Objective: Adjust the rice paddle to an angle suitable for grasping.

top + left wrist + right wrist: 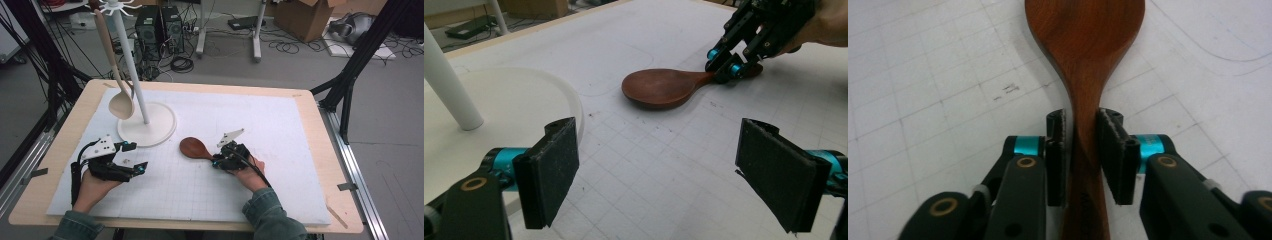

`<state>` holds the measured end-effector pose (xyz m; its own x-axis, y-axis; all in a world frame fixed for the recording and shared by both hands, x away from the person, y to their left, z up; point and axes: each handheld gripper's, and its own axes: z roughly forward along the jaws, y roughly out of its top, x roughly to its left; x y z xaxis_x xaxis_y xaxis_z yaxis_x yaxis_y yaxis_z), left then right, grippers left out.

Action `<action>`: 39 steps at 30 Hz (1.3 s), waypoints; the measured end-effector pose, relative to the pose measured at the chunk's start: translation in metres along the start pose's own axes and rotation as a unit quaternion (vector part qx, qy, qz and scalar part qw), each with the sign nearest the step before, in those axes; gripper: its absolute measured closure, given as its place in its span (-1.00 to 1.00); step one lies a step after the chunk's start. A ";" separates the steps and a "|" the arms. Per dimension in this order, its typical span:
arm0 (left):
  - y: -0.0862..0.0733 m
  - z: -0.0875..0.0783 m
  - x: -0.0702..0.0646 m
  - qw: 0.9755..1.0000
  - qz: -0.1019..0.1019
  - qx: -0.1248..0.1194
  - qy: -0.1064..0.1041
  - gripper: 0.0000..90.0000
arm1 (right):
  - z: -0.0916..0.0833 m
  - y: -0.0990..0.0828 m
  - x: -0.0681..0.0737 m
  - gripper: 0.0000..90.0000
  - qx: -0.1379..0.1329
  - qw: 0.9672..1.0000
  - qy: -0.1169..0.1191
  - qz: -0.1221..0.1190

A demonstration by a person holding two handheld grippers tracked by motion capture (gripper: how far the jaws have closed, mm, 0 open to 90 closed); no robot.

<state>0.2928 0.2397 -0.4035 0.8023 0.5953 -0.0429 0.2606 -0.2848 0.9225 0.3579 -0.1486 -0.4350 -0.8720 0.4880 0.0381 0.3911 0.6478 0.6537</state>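
The dark wooden spoon (196, 148) is seen lying flat on the white gridded surface (200, 190), right of the stand base (160, 125). Its neck is clamped between the jaws of the right gripper (1082, 145). The left gripper (656, 175) is held with jaws wide apart and nothing between them, low over the surface, near the base. A pale ladle (119, 95) is seen hanging on the stand.

Left gripper (134, 157): black linkage, turquoise collars, brass-coloured pivot rivets, flat black padded jaws, grey three-cornered plate with small holes, black cable. Right gripper (1083, 150): same black frame, turquoise collars, brass-coloured rivets, grey plate. Denim sleeves (272, 216), cuffed at both wrists.
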 end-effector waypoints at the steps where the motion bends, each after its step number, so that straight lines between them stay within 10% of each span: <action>1: 0.000 0.000 0.000 1.000 0.000 0.000 0.000 -0.60 | 0.000 0.000 0.000 0.69 -0.001 1.000 0.001 0.001; 24: 0.000 0.000 0.000 1.000 0.000 0.000 -0.001 -0.60 | 0.002 0.001 0.003 0.75 -0.009 0.998 0.050 -0.048; 39: 0.000 0.002 -0.001 1.000 0.002 0.000 -0.006 -0.60 | 0.006 0.009 0.017 0.75 -0.021 0.990 0.100 -0.095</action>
<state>0.2931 0.2375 -0.4042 0.8097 0.5852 -0.0442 0.2578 -0.2869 0.9226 0.3481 -0.1308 -0.4331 -0.9709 0.2326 0.0575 0.2064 0.6903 0.6934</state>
